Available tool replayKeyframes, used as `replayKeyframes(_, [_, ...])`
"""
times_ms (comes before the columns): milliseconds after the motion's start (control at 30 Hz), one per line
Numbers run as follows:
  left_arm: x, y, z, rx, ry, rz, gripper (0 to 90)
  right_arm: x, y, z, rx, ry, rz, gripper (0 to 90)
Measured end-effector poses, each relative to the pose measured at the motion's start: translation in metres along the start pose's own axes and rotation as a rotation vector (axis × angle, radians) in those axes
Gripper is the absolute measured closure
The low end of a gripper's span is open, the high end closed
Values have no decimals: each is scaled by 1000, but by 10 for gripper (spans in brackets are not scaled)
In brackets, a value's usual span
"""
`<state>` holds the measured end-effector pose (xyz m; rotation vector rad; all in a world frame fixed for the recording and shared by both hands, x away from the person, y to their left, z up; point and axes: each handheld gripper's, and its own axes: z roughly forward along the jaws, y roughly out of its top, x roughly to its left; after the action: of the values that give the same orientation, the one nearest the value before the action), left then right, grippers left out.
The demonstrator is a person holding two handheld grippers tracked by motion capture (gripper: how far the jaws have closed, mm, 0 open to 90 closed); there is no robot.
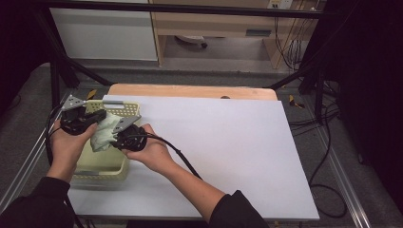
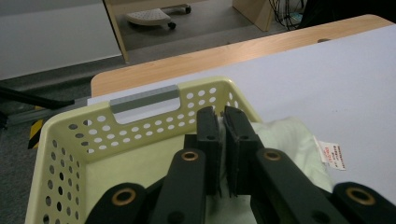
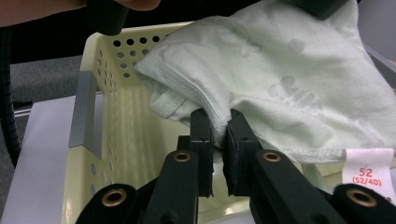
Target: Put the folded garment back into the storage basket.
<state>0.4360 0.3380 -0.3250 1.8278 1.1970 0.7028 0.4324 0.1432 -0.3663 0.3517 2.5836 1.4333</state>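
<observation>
A pale green garment [image 1: 103, 133] hangs bunched over a cream perforated basket [image 1: 124, 108] at the table's left edge. My left gripper [image 1: 97, 116] is shut on one part of the cloth; in the left gripper view the garment [image 2: 285, 140] is pinched between the pads [image 2: 236, 135]. My right gripper [image 1: 119, 135] is shut on another edge; the right gripper view shows the garment [image 3: 280, 79] caught between the fingertips [image 3: 240, 130], with a white size tag [image 3: 369, 170] hanging at the lower right. Both grippers hold it above the basket [image 3: 121, 126].
The basket [image 2: 65, 135] has a grey handle [image 2: 144, 99] on its far wall. A white sheet [image 1: 223, 142] covers the wooden table [image 1: 190, 90]. Black cables [image 1: 328, 180] lie on the floor at the right, beside a dark frame post [image 1: 319, 90].
</observation>
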Motion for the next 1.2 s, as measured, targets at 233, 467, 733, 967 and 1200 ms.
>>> replayKeyframes(233, [1,-5,2,6,1,-6,855,1,-1,4,13,6,-2,835])
replayKeyframes(467, [5,-5,4,1,2,-19,855,-2,-2,7,20,3,7,834])
replayKeyframes(733, [11,-2,12,-21,14,-36,855,-10,4,12,32,-12,11,833])
replayKeyframes(967, [17,-6,12,-6,25,-38,855,-10,7,21,47,-10,6,833])
replayKeyframes(1200, [22,-8,13,-8,34,-57,854,-10,10,28,55,-8,2,832])
